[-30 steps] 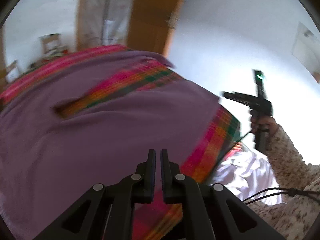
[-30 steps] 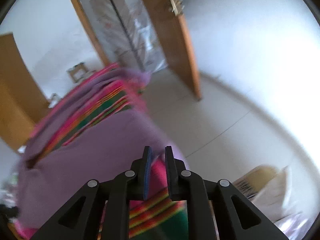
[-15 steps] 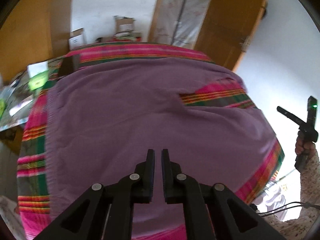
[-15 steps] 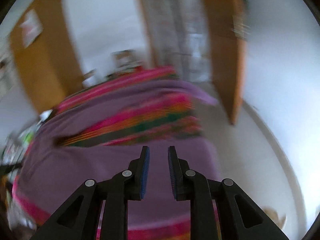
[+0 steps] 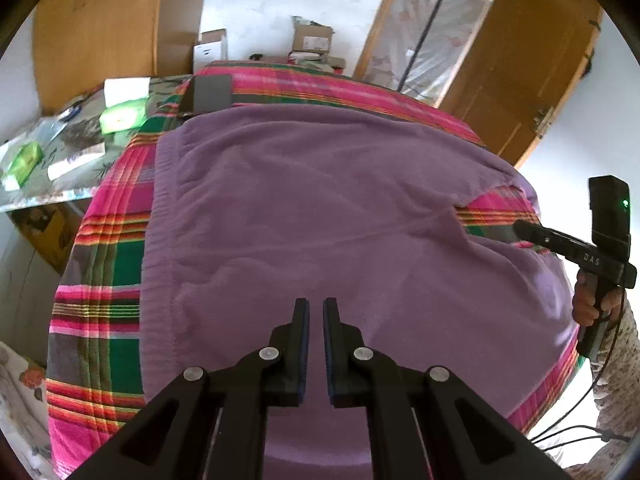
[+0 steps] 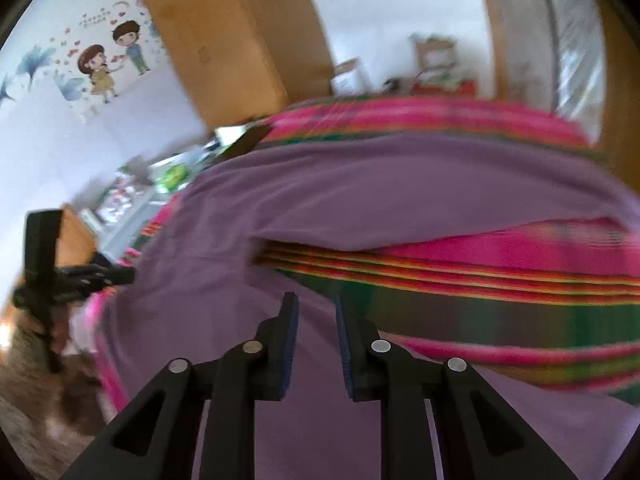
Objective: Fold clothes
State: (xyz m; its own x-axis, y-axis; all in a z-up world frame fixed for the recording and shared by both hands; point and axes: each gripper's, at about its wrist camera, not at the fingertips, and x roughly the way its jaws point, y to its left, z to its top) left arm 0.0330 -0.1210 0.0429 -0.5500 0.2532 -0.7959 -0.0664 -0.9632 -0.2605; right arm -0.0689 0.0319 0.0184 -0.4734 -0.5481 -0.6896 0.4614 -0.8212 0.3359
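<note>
Both hand-held grippers, left gripper with jaws nearly closed and right gripper slightly parted, grip nothing above the purple garment, spread flat across the plaid bed cover, its split nearest the right gripper.

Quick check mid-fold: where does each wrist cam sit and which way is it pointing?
Left wrist: on the left hand-held gripper, looking over the purple garment; right hand-held gripper and hand at its right.
Right wrist: on the right hand-held gripper, over the garment; left hand-held gripper at its left.
Shared: garment, plaid bedspread.
</note>
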